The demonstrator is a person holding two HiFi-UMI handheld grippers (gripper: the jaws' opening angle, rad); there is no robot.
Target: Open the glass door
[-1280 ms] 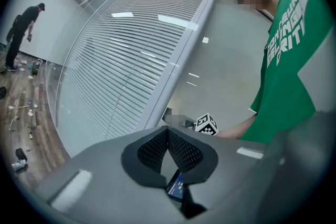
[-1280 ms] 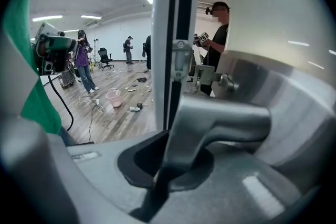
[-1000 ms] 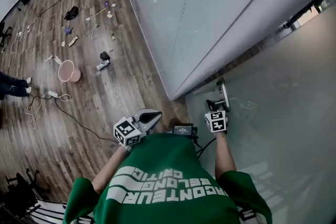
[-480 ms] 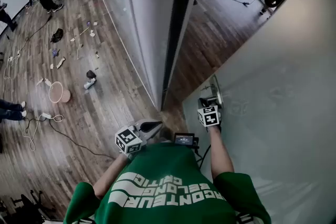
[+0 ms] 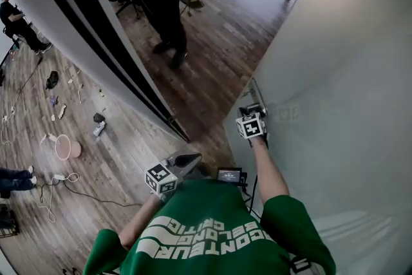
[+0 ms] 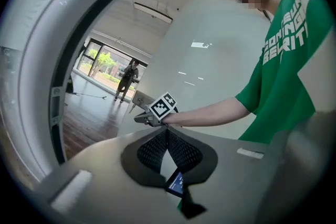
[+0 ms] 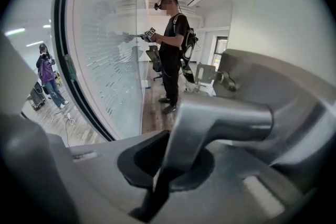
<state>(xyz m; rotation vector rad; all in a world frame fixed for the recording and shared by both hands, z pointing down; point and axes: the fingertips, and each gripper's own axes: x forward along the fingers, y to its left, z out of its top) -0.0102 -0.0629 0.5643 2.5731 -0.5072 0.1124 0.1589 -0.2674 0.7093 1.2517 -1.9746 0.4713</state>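
Wooden floor [image 5: 212,67] fills the upper middle of the head view, seen through a doorway where the glass door [image 5: 347,74] stands well apart from its dark frame [image 5: 112,51].
At centre right the right gripper [image 5: 253,113] is clamped on the door handle [image 7: 226,113]. The left gripper [image 5: 185,161], lower centre, has its jaws pressed together on nothing. The opening looks nearly done, so the next move is probably to finish the swing and then let go of the handle.
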